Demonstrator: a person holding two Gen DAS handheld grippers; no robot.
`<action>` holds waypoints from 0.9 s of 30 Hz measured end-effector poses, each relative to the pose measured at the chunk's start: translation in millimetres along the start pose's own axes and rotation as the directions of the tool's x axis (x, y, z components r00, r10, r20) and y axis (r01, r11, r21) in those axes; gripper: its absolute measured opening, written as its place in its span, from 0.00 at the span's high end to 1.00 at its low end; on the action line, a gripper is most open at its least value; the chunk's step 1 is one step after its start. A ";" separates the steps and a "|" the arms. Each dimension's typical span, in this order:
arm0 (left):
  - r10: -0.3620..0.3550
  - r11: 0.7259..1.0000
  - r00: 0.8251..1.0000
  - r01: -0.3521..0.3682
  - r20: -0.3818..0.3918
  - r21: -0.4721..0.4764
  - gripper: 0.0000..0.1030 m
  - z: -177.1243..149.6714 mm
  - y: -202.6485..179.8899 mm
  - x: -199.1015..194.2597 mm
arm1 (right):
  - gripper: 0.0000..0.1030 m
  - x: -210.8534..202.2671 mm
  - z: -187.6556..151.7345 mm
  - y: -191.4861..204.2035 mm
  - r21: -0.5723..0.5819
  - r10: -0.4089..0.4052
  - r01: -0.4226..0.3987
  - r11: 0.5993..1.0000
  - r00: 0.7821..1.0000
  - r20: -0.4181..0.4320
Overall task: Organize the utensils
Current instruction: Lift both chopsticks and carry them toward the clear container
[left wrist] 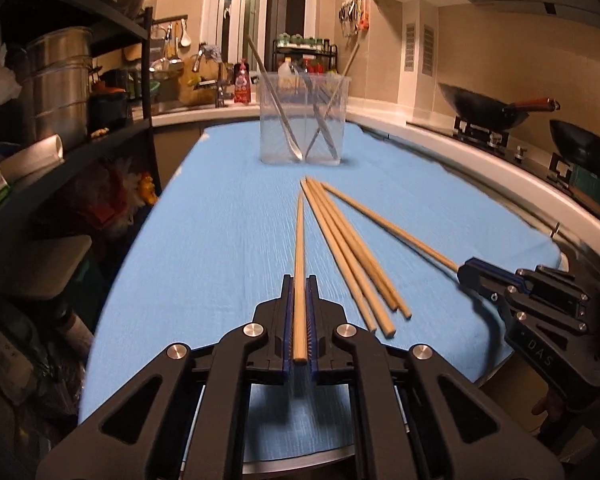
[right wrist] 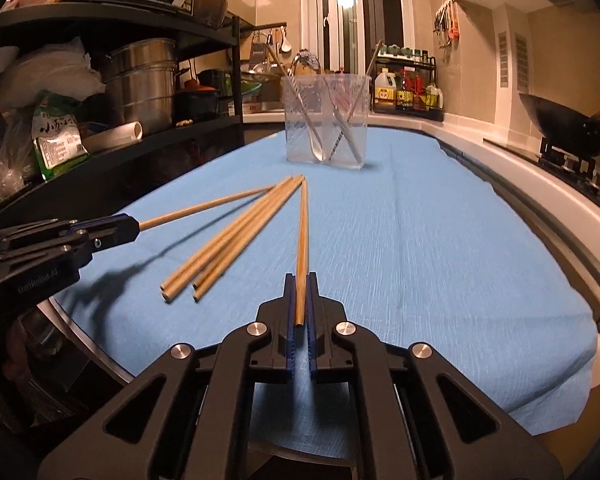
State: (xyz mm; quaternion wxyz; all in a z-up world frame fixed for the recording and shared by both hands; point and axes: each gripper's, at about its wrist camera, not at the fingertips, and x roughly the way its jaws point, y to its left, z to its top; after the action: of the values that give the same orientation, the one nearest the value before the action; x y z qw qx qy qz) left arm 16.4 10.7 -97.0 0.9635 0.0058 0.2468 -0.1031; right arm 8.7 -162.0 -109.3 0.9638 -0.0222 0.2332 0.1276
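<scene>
Both grippers, left (left wrist: pixel 299 304) & right (right wrist: pixel 300 300), clamp one thin pale wooden chopstick (left wrist: pixel 299 256) each by butt end; light, stiff, slick—may pivot. Clear plastic cup (left wrist: pixel 303 118) at 12 o'clock.

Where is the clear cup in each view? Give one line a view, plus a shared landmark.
Left wrist: the cup stands top centre, at the blue cloth's far end.
Right wrist: the cup stands top centre, a little right of middle.
Shared landmark: the loose chopsticks fan out before it.

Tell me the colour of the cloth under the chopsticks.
Light blue, a plain cloth with a fine crinkled texture; it shows best in the right wrist view.
</scene>
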 end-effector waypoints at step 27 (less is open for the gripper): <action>-0.038 0.997 0.986 0.026 0.163 0.076 0.94 95.8 -4.5 -53.0 | 0.95 -52.6 107.5 6.6 -0.034 0.027 -0.020 0.999 0.977 0.211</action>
State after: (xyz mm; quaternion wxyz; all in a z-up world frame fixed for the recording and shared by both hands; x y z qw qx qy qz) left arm 15.5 10.8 12.6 0.9779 0.0288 0.1627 -0.1278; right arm 9.6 -157.0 10.5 0.9810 -0.0208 0.1278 0.1443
